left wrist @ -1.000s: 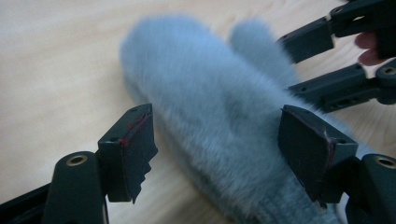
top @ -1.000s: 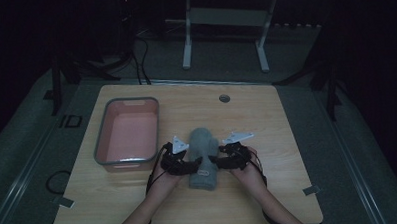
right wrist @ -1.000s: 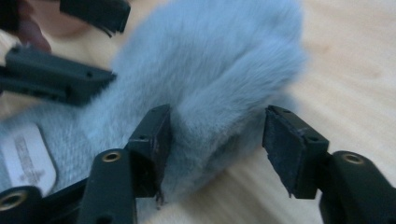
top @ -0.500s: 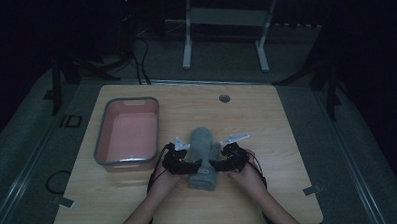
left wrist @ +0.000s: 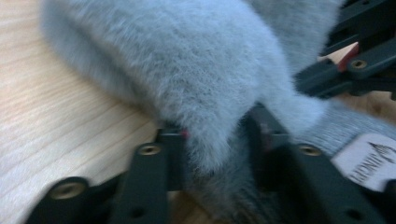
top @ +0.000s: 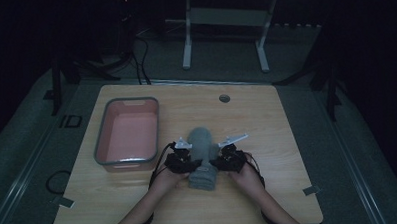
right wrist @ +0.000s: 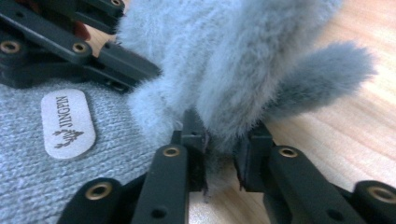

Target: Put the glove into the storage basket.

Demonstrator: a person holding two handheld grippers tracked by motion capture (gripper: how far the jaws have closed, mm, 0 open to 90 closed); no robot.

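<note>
A wooden table [top: 267,119] with rounded corners filled the middle of the high view, its pale grain plain to see in both gripper views. At its left centre sat a grey-rimmed tub [top: 101,145] with a pinkish inside, nothing visible in it. Near the top edge of the table, just right of centre, was a small round grommet [top: 224,98]. Two strips of tape [top: 62,201] lay near the lower corners. Beyond the table, at the upper centre of the frame, stood a pale metal stand [top: 224,36] on the dark floor, with dark cables [top: 139,59] trailing at the upper left.
</note>
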